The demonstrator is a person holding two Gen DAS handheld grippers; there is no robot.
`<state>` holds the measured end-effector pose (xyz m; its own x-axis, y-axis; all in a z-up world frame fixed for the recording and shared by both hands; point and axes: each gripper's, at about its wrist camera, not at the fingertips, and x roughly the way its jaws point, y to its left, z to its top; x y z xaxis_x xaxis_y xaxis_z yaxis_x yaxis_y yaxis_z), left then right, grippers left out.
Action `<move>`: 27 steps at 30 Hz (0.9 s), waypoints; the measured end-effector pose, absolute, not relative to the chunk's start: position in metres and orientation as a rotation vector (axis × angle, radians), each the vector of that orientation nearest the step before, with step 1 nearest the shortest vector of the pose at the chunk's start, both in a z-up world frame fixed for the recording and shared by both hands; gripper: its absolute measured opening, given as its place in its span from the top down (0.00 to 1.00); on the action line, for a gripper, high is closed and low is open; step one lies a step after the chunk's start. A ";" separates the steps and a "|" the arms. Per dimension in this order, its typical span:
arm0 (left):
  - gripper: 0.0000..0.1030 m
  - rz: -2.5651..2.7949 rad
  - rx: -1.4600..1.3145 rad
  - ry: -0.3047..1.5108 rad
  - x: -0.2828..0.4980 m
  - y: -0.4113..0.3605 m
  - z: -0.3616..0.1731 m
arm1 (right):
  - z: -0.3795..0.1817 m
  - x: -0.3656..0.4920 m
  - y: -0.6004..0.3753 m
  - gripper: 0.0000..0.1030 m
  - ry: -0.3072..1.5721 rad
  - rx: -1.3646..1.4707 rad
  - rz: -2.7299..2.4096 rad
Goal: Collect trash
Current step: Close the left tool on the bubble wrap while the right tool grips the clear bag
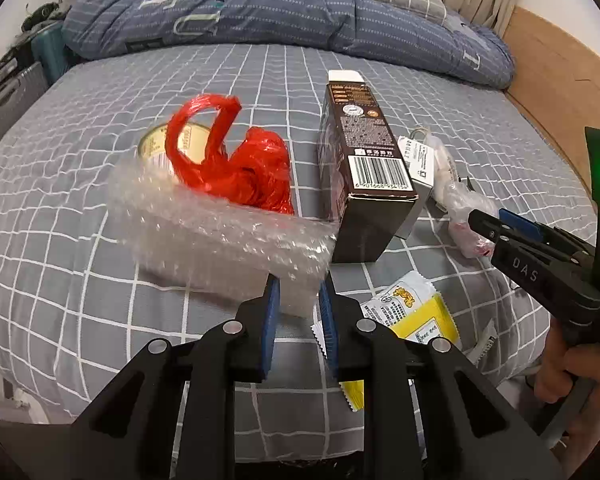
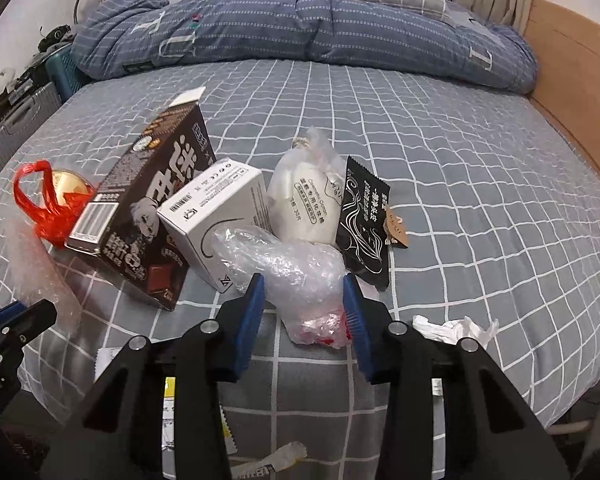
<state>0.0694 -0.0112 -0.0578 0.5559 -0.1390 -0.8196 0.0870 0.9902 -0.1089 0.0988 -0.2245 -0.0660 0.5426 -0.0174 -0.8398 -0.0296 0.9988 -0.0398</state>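
Note:
Trash lies on a grey checked bed. My left gripper [image 1: 298, 300] is shut on a sheet of bubble wrap [image 1: 220, 236] and holds it above the sheet. Behind it are a red plastic bag [image 1: 240, 160] and a round tin [image 1: 180, 144]. A brown carton [image 1: 364, 168] lies to the right, with a yellow sachet [image 1: 416, 312] near my fingers. My right gripper [image 2: 304, 300] is open, its pads on either side of a crumpled clear plastic bag [image 2: 296, 276]. Beyond it lie a white box [image 2: 220, 216], a cotton pad bag [image 2: 308, 196] and a black wrapper [image 2: 364, 224].
A blue quilt [image 2: 300, 28] is bunched across the far side of the bed. A wooden bed frame [image 2: 572, 76] runs along the right. A crumpled tissue [image 2: 456, 328] lies near my right gripper. Suitcases and clutter [image 2: 20, 112] stand at the left.

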 end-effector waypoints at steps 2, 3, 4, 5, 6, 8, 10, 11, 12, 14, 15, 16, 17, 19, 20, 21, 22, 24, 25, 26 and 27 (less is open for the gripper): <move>0.82 -0.134 -0.055 0.968 0.068 -0.012 -0.057 | -0.063 0.096 -0.225 0.63 0.994 -0.046 0.009; 0.82 -0.136 -0.054 0.971 0.067 -0.012 -0.057 | -0.062 0.095 -0.224 0.63 0.992 -0.046 0.009; 0.82 -0.139 -0.056 0.975 0.068 -0.012 -0.058 | -0.061 0.094 -0.224 0.63 0.990 -0.047 0.010; 0.82 -0.140 -0.058 0.976 0.067 -0.012 -0.059 | -0.061 0.093 -0.223 0.63 0.990 -0.049 0.011; 0.82 -0.141 -0.053 0.982 0.068 -0.013 -0.062 | -0.061 0.092 -0.223 0.63 0.989 -0.049 0.012; 0.81 -0.138 -0.045 0.991 0.069 -0.014 -0.068 | -0.061 0.090 -0.222 0.63 0.993 -0.051 0.016; 0.57 -0.109 -0.037 1.002 0.073 -0.013 -0.074 | -0.062 0.089 -0.221 0.63 0.995 -0.054 0.019; 0.47 -0.092 -0.033 1.006 0.075 -0.013 -0.077 | -0.062 0.089 -0.221 0.63 0.995 -0.053 0.021; 0.32 -0.074 -0.025 1.006 0.076 -0.012 -0.079 | -0.062 0.089 -0.221 0.63 0.996 -0.053 0.022; 0.26 -0.049 -0.018 1.003 0.080 -0.010 -0.082 | -0.063 0.090 -0.221 0.63 0.998 -0.048 0.027; 0.24 -0.042 -0.027 1.003 0.082 -0.008 -0.083 | -0.063 0.091 -0.221 0.63 1.000 -0.048 0.029; 0.20 -0.036 -0.037 1.003 0.085 -0.006 -0.085 | -0.063 0.091 -0.221 0.63 1.000 -0.047 0.031; 0.19 -0.028 -0.047 1.002 0.088 -0.004 -0.086 | -0.064 0.092 -0.220 0.63 1.000 -0.047 0.033; 0.18 -0.003 -0.058 1.006 0.096 -0.002 -0.092 | -0.065 0.092 -0.219 0.63 1.003 -0.047 0.037; 0.18 0.006 -0.063 1.015 0.101 0.000 -0.096 | -0.065 0.092 -0.219 0.63 1.003 -0.047 0.039; 0.18 0.012 -0.076 1.023 0.106 0.002 -0.100 | -0.066 0.093 -0.219 0.63 1.006 -0.046 0.040; 0.18 0.022 -0.086 1.025 0.110 0.004 -0.104 | -0.067 0.092 -0.219 0.63 1.007 -0.046 0.042; 0.18 0.037 -0.087 1.023 0.117 0.005 -0.109 | -0.067 0.092 -0.218 0.63 1.008 -0.046 0.044; 0.18 0.041 -0.081 1.023 0.120 0.005 -0.111 | -0.068 0.092 -0.218 0.63 1.009 -0.047 0.045; 0.19 0.042 -0.076 1.021 0.123 0.005 -0.112 | -0.068 0.092 -0.218 0.63 1.010 -0.048 0.046; 0.20 0.046 -0.070 1.019 0.126 0.005 -0.113 | -0.068 0.092 -0.217 0.63 1.010 -0.048 0.047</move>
